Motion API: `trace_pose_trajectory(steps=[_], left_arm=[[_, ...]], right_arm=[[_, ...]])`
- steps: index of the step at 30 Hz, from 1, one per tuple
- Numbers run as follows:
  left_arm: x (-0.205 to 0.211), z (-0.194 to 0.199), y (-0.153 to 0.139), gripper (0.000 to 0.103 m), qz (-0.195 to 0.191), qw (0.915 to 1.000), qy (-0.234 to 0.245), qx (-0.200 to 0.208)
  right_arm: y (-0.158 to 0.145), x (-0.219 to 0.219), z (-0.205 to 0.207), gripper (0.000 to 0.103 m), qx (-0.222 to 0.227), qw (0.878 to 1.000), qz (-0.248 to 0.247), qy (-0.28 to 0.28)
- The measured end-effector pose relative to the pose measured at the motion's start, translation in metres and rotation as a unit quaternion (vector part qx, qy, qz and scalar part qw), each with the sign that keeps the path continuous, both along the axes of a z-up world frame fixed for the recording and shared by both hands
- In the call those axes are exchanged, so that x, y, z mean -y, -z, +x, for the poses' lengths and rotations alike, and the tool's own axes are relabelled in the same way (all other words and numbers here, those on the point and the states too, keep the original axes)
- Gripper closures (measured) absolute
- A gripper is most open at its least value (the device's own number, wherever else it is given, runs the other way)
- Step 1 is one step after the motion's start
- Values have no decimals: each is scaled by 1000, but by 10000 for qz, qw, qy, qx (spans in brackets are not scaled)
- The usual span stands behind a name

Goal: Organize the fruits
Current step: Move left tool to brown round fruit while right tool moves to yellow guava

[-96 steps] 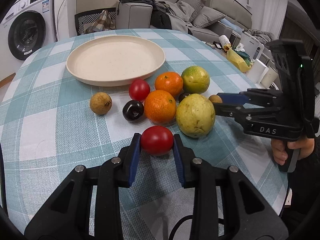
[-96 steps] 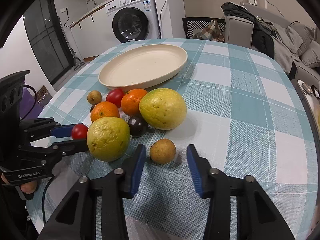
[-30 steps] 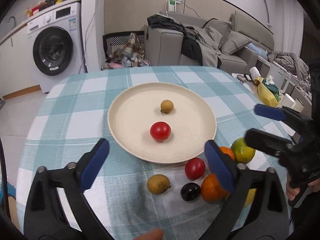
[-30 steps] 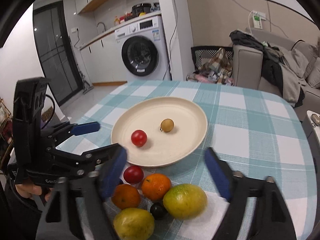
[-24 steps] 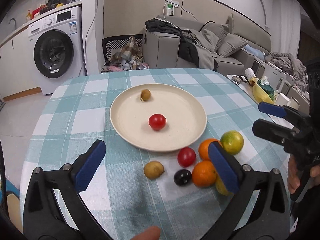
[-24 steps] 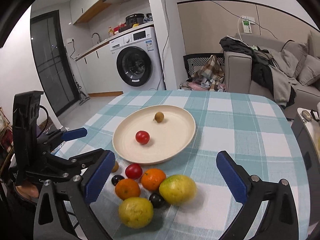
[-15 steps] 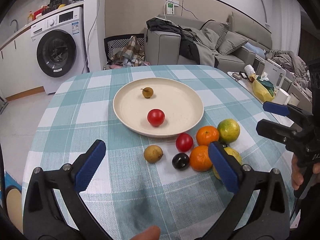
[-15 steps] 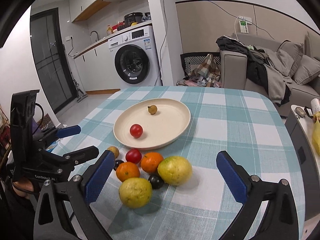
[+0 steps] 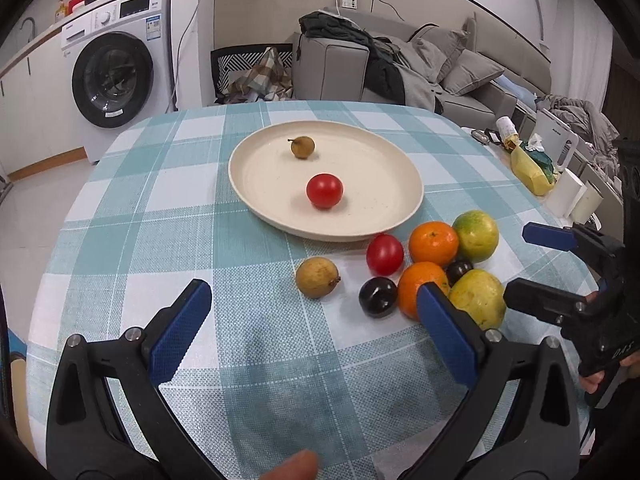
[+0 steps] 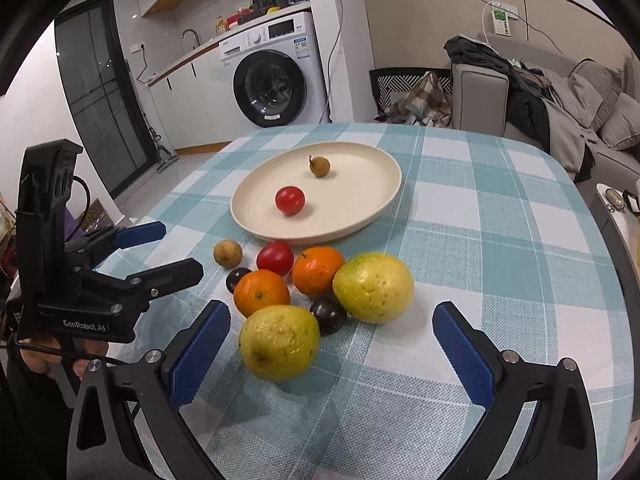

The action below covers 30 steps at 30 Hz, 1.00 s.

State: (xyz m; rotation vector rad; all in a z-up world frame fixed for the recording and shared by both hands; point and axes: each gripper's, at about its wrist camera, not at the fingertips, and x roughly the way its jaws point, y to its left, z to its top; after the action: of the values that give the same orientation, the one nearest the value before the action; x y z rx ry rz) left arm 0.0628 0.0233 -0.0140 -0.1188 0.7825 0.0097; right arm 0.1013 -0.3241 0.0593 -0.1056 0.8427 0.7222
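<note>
**Cream plate has two fruits, eight more wait on the cloth**

Cream plate [image 9: 400,208] sits mid-table on the teal check cloth [image 9: 160,240], and it holds two things: one tomato [image 9: 324,191] near the middle and one small brown fruit [image 9: 302,147] toward the far rim.

Off the plate, bunched just beside its near edge, I count eight: one more tomato [image 9: 385,254], two oranges [image 9: 433,243] [image 9: 420,286], two dark plums [image 9: 377,297] [image 9: 459,269], two big yellow-green fruits [image 9: 476,235] [image 9: 478,298], and one brown fruit [image 9: 317,277] sitting a little apart on the left.

Left gripper [image 9: 312,324] is spread wide with nothing in it, hanging over bare cloth. Right gripper [image 10: 332,344] is spread wide too; the nearest yellow-green fruit [image 10: 279,342] sits between its blue pads [image 10: 198,354], touching neither.
</note>
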Motion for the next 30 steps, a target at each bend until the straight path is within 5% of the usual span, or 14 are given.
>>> trace_pose_trajectory(steps=[19, 30], left_arm=[[-16, 21, 22, 1, -99, 9993, -227, -297], [-21, 41, 31, 2, -64, 9983, -348, -473]], right_arm=[[22, -15, -7, 1, -409, 9981, -86, -462], [29, -19, -8, 27, -696, 9950, 13, -712]])
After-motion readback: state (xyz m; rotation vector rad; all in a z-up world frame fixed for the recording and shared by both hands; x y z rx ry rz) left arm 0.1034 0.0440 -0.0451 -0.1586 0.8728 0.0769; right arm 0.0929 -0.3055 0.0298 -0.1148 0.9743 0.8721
